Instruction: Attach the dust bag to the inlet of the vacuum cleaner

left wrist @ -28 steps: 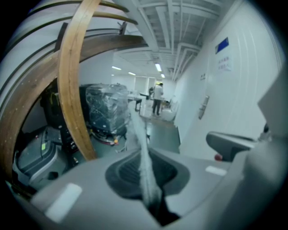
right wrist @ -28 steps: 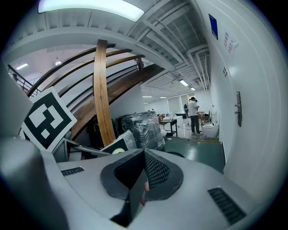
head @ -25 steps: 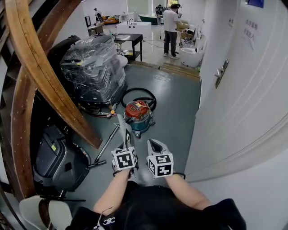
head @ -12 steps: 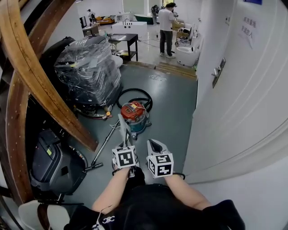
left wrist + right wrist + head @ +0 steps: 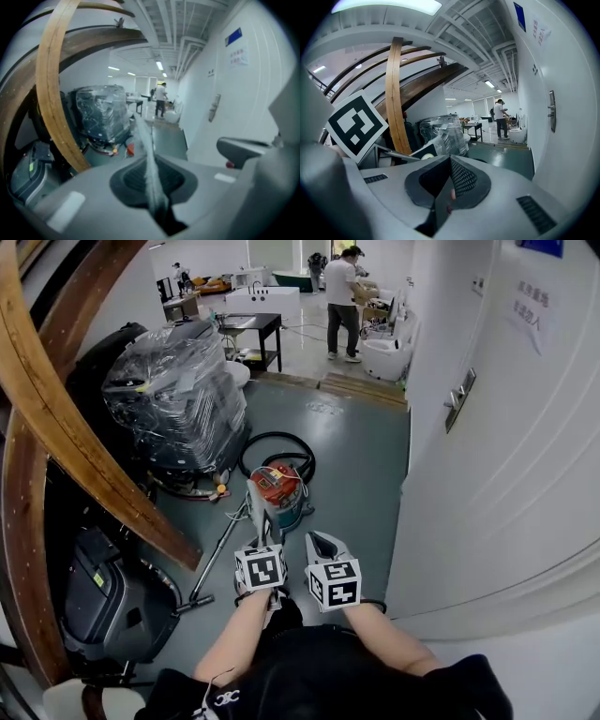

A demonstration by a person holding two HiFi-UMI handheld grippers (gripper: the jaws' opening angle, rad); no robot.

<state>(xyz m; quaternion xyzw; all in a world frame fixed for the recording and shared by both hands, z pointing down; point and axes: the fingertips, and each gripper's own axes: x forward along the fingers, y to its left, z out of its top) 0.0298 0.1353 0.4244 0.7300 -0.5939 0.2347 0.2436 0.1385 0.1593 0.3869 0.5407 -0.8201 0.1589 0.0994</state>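
Looking down from the head view, the dust bag [image 5: 257, 506] shows as a thin, pale grey sheet, flat and nearly edge-on, standing up out of the left gripper [image 5: 266, 538]. Over to the left gripper view, and the bag [image 5: 149, 161] is a narrow, fuzzy grey strip running from deep between the jaws up and away ahead. The left gripper [image 5: 152, 177] has its jaws clamped on the bag's lower edge, dark ribbed pads [image 5: 133, 176] hugging it from both sides. The right gripper [image 5: 322, 542] rides just beside the left, and in its own view the right gripper [image 5: 449, 183] has its jaws pressed together, pad against pad. The left one's marker cube [image 5: 355, 123] sits close at that view's left. Now the vacuum [image 5: 279, 486]: a small canister, red top on a teal base, standing on the grey floor [image 5: 361, 456] ahead of both grippers, with a black hose [image 5: 279, 438] coiled behind it. From the left gripper it is only a red patch [image 5: 130, 149] just left of the bag. In the head view the bag's upper end overlaps the vacuum's left edge, but the bag is up in the grip and the vacuum is down on the floor, apart from it. The inlet is too small to make out. A dark wand [image 5: 221, 545] lies on the floor left of the bag.
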